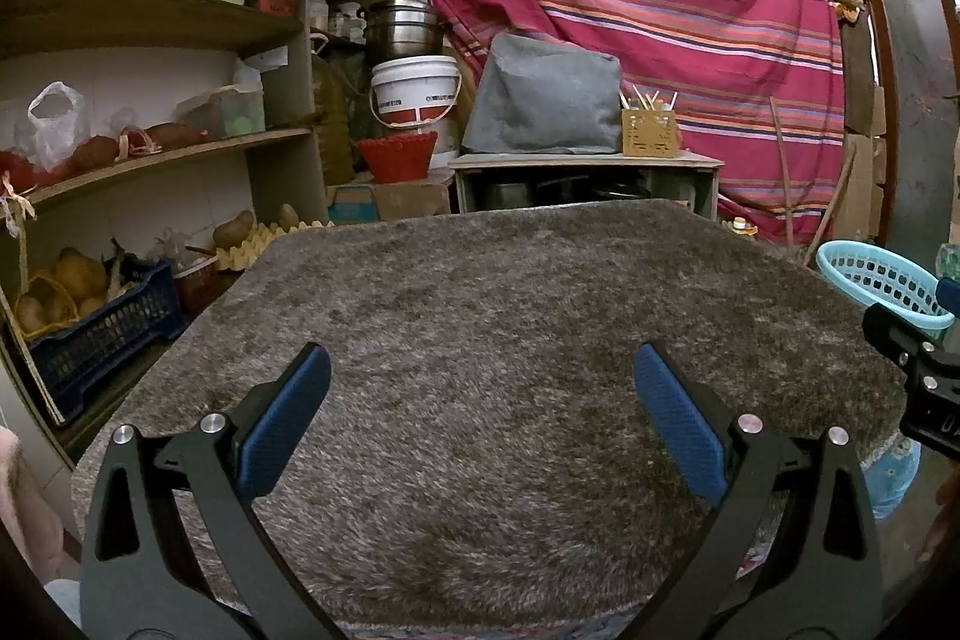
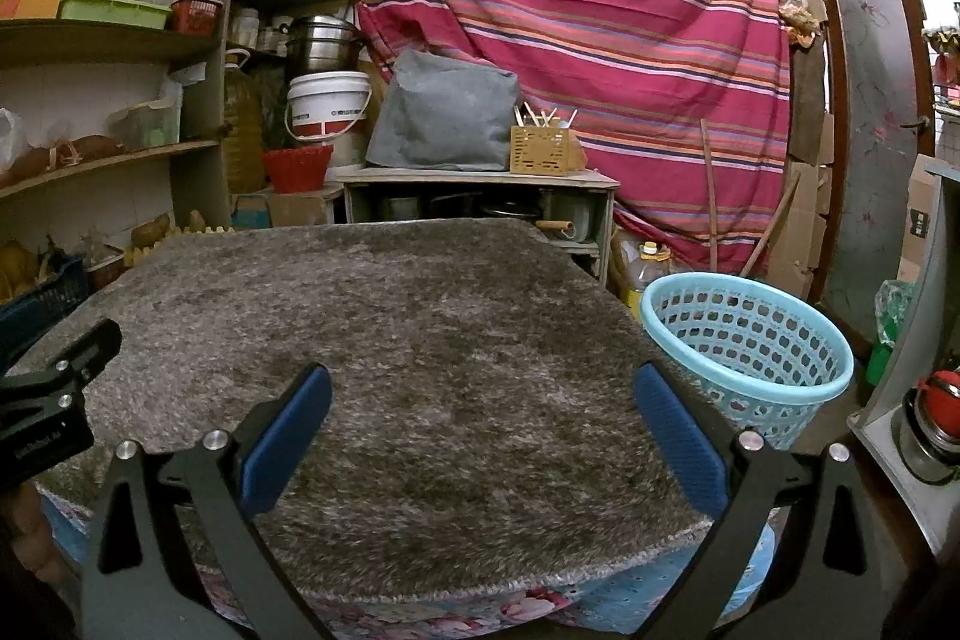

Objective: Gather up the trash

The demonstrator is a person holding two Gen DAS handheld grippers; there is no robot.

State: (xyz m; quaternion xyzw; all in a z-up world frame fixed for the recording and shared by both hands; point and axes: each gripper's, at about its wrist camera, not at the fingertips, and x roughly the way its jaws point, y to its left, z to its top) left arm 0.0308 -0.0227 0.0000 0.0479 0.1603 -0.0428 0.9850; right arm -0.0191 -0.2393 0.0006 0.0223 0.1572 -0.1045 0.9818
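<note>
Honestly, the main worry is that nothing looks like trash. Both grippers hang over the near edge of the rug (image 2: 432,340), a shaggy grey-brown one spread over a table, and in both wrist views its pile looks bare. A small scrap could be sunk in the shag, but I cannot make one out.

The left gripper (image 1: 480,382) has its jaws spread wide with nothing between the blue pads. The right gripper (image 2: 480,400) is just the same, wide open and empty.

The basket (image 2: 747,346), pale blue and perforated, stands on the floor at about two o'clock from the right gripper, just off the rug's right edge and lower than the tabletop. I take it to be where the trash should go. I cannot see inside it.

Several things could go wrong. If either claw closes low on the rug in search of a scrap, the pads may snag the long pile and drag the rug, since it overhangs the flowered cloth (image 2: 528,601) beneath. At the left gripper's nine o'clock the shelves (image 1: 180,154) hold bags, potatoes and clutter; some of it could be mistaken for rubbish and grabbed. The basket looks light, so a knock from the right claw may tip it over.
</note>
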